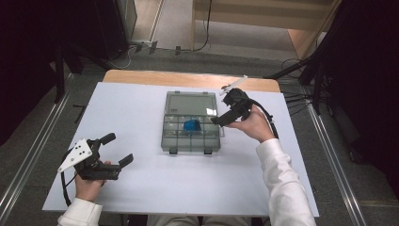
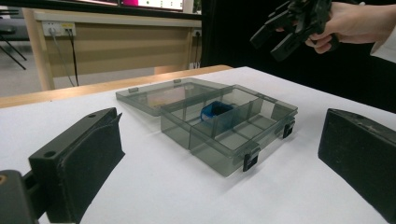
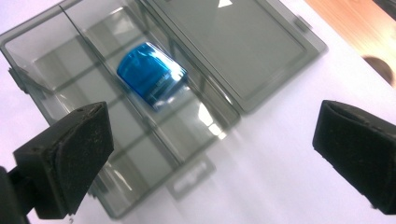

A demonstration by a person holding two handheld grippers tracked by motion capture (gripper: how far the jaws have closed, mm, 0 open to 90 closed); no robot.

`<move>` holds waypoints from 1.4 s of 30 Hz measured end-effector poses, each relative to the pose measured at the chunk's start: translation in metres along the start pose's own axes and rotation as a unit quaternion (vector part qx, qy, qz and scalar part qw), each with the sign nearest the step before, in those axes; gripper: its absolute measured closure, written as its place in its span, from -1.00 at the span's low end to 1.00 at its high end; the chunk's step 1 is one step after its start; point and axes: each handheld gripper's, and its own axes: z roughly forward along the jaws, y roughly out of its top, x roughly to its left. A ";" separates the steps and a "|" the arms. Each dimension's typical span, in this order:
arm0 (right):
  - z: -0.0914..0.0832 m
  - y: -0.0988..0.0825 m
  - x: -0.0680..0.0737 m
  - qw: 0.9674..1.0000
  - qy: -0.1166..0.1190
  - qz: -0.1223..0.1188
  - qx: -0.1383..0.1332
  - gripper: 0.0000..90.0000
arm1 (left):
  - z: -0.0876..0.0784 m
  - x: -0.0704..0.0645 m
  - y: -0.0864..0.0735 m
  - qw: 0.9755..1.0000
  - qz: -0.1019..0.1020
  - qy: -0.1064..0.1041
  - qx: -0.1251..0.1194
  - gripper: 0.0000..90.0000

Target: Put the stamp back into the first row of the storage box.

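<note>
A smoky clear compartment box point(image 1: 191, 147) lies open mid-table, its lid point(image 1: 190, 102) flat behind it. One blue object point(image 1: 191, 126) sits in a middle compartment. My right gripper point(image 1: 220, 113) hovers in the air just off the box's right edge, jaws wide open and nothing between them. In the right gripper view the open right gripper point(image 3: 212, 140) looks down on the blue object point(image 3: 152, 77) and the lid point(image 3: 233, 42). My left gripper point(image 1: 121, 148) rests low at the table's front left, open and empty, facing the box point(image 2: 224, 156) and the blue object point(image 2: 215, 112).
A white sheet point(image 1: 141, 188) covers the table, with a strip of bare wood point(image 1: 188, 77) along the far edge. Cables and dark stands lie on the floor beyond. The box's other compartments hold nothing.
</note>
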 end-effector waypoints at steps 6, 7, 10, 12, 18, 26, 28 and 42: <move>-0.017 -0.029 -0.007 0.999 -0.015 0.038 -0.021 -1.00 | 0.001 0.000 0.000 1.000 -0.001 0.002 0.005 -1.00; -0.018 -0.033 -0.008 0.999 -0.014 0.043 -0.019 -1.00 | 0.001 0.000 -0.001 1.000 0.000 0.002 0.007 -1.00; -0.021 -0.044 -0.008 0.998 -0.019 0.051 -0.030 -1.00 | 0.002 0.000 -0.001 1.000 -0.001 0.004 0.009 -1.00; -0.021 -0.060 -0.008 0.997 -0.016 0.063 -0.040 -1.00 | 0.003 0.001 -0.002 1.000 0.000 0.004 0.014 -1.00; -0.019 -0.088 -0.004 0.996 -0.027 0.075 -0.052 -1.00 | 0.005 0.001 -0.003 1.000 0.000 0.006 0.023 -1.00; -0.031 -0.129 0.007 0.987 -0.055 0.117 -0.090 -1.00 | 0.007 0.006 -0.005 0.999 0.002 0.029 0.040 -1.00; -0.037 -0.138 0.011 0.985 -0.060 0.125 -0.102 -1.00 | 0.008 0.009 -0.006 0.999 -0.002 0.034 0.041 -1.00; -0.052 -0.181 0.034 0.963 -0.110 0.131 -0.208 -1.00 | 0.006 0.013 -0.007 0.998 -0.003 0.042 0.047 -1.00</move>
